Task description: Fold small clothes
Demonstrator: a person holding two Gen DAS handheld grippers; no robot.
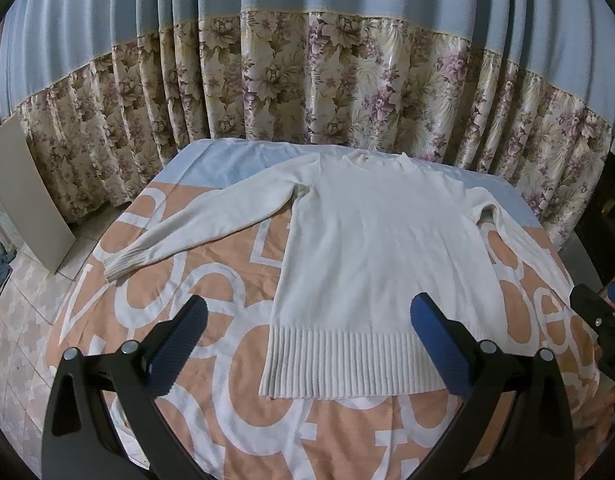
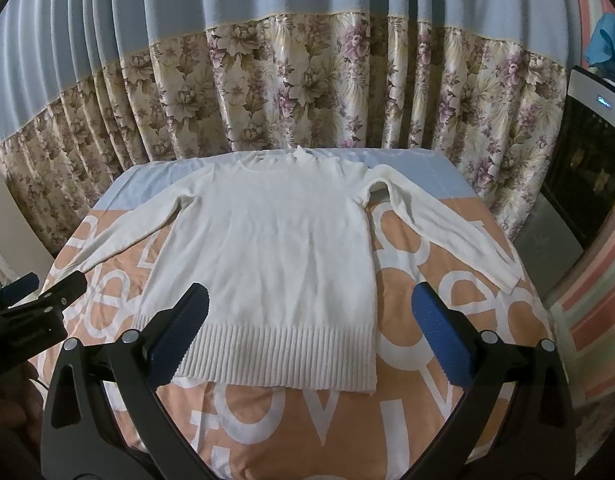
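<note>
While flat on the cloth [image 1: 235,420], white sweater [image 1: 371,248], sleeves outspread.

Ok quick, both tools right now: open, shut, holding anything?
Left tool: open, empty, above the white sweater's hem.
Right tool: open, empty.

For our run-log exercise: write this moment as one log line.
stage: unfolded | sweater: flat, sleeves spread | left gripper: open, empty | right gripper: open, empty
</note>
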